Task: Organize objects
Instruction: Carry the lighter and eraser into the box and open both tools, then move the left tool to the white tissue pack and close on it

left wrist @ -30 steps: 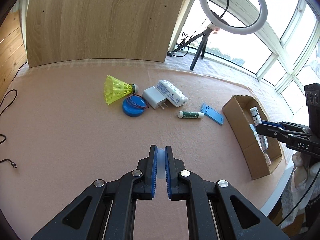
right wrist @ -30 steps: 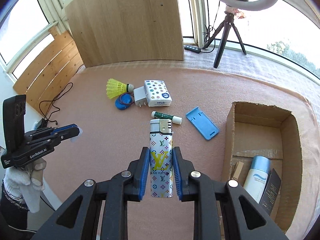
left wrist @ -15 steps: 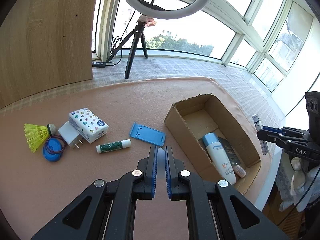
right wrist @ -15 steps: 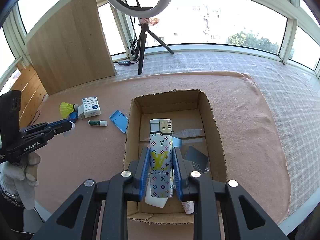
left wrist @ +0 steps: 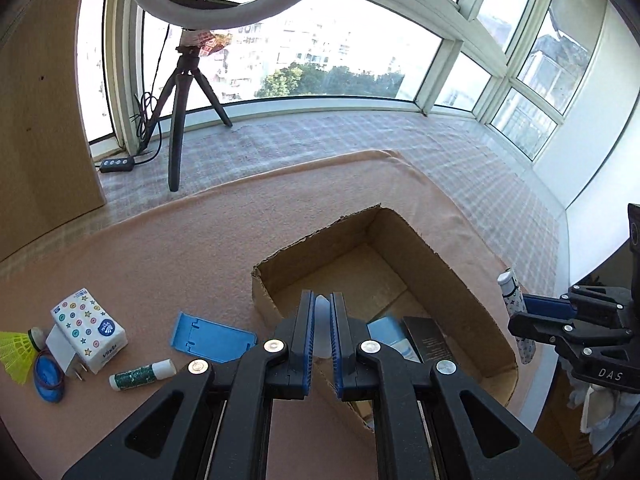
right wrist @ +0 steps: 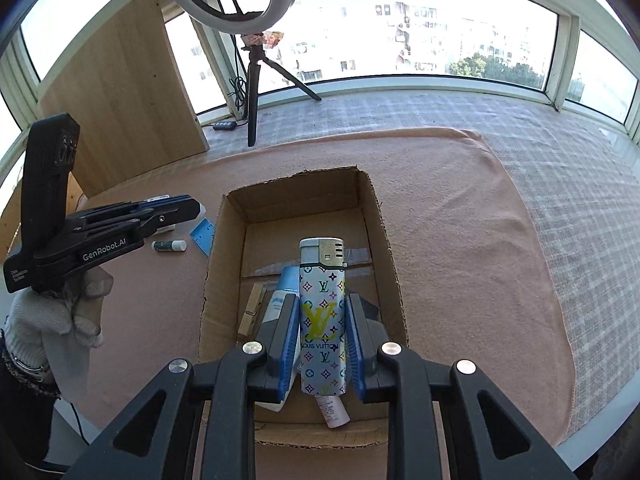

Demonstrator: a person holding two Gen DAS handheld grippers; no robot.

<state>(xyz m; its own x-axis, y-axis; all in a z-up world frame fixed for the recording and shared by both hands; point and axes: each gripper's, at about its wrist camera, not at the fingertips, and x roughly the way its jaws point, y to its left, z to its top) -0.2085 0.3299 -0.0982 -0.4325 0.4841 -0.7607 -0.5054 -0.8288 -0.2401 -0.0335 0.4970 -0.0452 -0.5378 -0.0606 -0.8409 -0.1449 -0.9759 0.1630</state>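
My right gripper (right wrist: 322,316) is shut on a white patterned lighter (right wrist: 322,320) and holds it upright over the open cardboard box (right wrist: 228,240). The box holds a white and blue bottle (right wrist: 282,292), a wooden clothespin (right wrist: 251,312), a dark packet and a pink tube (right wrist: 334,412). My left gripper (left wrist: 322,322) is shut on a small translucent white thing (left wrist: 322,328), over the box's near left rim (left wrist: 272,304). The lighter also shows in the left wrist view (left wrist: 516,316).
On the pink cloth left of the box lie a blue phone stand (left wrist: 212,338), a green glue stick (left wrist: 142,374), a tissue pack (left wrist: 90,330), a white charger (left wrist: 64,350), a blue disc (left wrist: 48,376) and a yellow shuttlecock (left wrist: 16,354). A ring light tripod (left wrist: 180,112) stands behind.
Both grippers have moved right, from over the loose objects to over the box. The right one still holds the lighter, now lower over the box's contents.
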